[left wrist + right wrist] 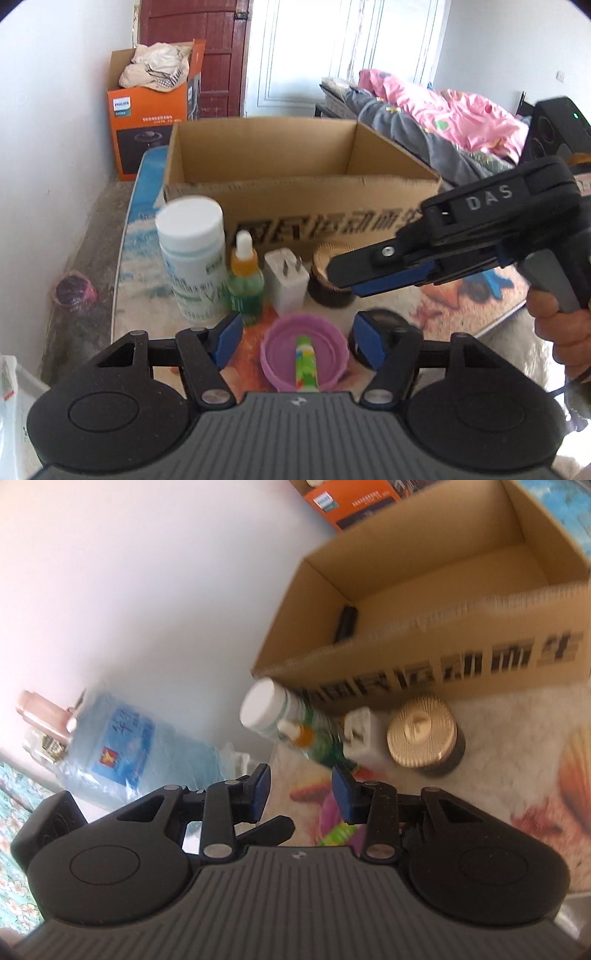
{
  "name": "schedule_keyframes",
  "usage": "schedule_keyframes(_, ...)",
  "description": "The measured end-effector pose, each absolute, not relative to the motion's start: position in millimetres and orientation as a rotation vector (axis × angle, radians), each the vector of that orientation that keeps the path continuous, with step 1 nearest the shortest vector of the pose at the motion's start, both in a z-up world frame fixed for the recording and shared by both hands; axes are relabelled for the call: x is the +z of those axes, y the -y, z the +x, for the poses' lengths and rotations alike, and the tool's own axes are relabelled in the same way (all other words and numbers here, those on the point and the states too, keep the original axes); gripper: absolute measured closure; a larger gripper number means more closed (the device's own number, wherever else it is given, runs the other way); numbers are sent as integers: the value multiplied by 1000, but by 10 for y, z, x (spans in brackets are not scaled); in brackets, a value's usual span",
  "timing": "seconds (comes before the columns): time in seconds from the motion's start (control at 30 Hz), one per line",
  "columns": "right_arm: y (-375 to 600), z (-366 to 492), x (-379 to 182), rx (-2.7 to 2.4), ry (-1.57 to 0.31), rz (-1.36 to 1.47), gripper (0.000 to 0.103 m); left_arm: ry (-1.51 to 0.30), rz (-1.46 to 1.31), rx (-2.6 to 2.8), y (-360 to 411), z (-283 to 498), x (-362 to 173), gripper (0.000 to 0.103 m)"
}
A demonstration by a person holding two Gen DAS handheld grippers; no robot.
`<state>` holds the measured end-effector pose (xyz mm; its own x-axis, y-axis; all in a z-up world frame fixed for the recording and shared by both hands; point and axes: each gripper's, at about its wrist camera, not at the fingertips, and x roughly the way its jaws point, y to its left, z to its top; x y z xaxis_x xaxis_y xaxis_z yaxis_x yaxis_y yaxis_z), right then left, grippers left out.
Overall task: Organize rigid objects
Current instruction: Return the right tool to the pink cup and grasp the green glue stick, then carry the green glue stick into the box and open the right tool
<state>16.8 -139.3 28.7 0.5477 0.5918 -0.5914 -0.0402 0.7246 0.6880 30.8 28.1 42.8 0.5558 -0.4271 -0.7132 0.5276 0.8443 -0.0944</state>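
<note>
An open cardboard box [295, 184] stands at the back of the table, with a dark object [345, 622] inside it. In front of it stand a white-capped bottle [194, 254], a green dropper bottle [245, 284], a white plug adapter [286, 282] and a round toothpick holder [325, 277]. A purple bowl [304, 350] with a green tube in it lies between the open fingers of my left gripper [295, 339]. My right gripper [301, 794] is open and empty, hovering above the items; it also shows in the left wrist view [354, 277].
An orange Philips box [155, 110] stands on the floor at the back left. A bed with pink bedding [443, 110] is to the right. A blue water jug [129, 746] lies left of the table. A dark round object [384, 321] sits beside the bowl.
</note>
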Motion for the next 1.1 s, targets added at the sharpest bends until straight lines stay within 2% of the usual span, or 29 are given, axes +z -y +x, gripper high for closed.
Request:
schedule_keyframes(0.03, 1349, 149, 175, 398, -960, 679, 67, -822, 147, -565, -247, 260, 359, 47)
schedule_keyframes(0.13, 1210, 161, -40, 367, -1034, 661, 69, -852, 180, -553, -218, 166, 155, 58)
schedule_keyframes(0.27, 1039, 265, -133, 350, -1068, 604, 70, -836, 236, -506, -156, 137, 26, 68)
schedule_keyframes(0.33, 1004, 328, -134, 341, -1078, 573, 70, -842, 224, -509, -157, 157, 25, 76)
schedule_keyframes(0.5, 930, 444, -178, 309, -1131, 538, 73, -871, 207, -516, -151, 229, -23, 85)
schedule_keyframes(0.87, 889, 594, -220, 311, -1186, 527, 79, -939, 182, -514, -117, 423, -107, 84)
schedule_keyframes(1.1, 905, 529, -132, 340, -1135, 529, 81, -907, 175, -512, -118, 372, 54, 83)
